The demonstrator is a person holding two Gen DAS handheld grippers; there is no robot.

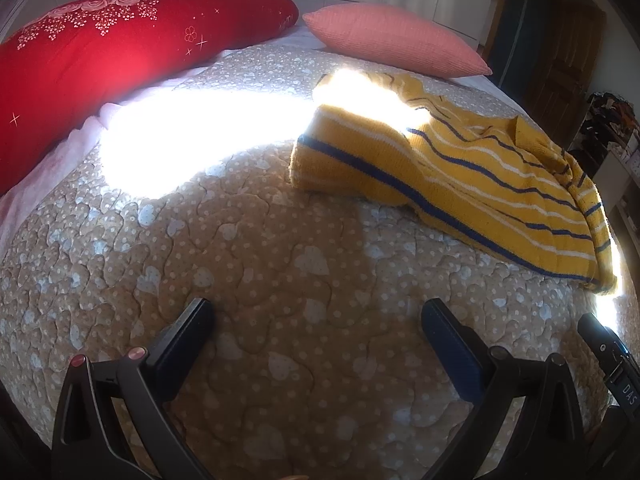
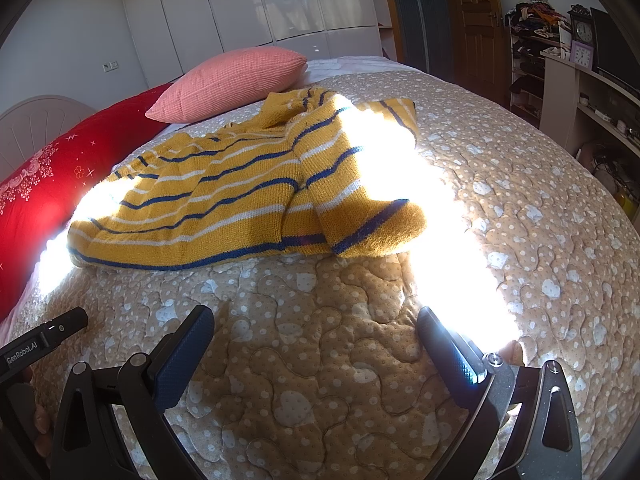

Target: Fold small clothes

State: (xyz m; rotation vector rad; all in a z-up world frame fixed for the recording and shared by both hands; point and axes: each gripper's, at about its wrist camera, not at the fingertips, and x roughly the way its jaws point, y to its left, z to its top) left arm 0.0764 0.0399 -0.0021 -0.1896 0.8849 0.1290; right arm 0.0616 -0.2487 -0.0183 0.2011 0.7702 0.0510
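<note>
Sweater (image 2: 240, 196) rumpled on quilt (image 2: 520, 200), left claw (image 1: 318, 320) and right claw (image 2: 316, 322) both spread wide, holding nothing

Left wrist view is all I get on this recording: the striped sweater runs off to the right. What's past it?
Observer: The sweater ends on the quilt; more quilt lies beyond, then a shelf with two clocks.
Operator: Is the right gripper holding anything?
Observer: No, the right gripper is open over bare quilt, short of the sweater.
Operator: Is a sleeve visible?
Observer: Yes, one sleeve lies folded across the body, cuff nearest the gripper.
</note>
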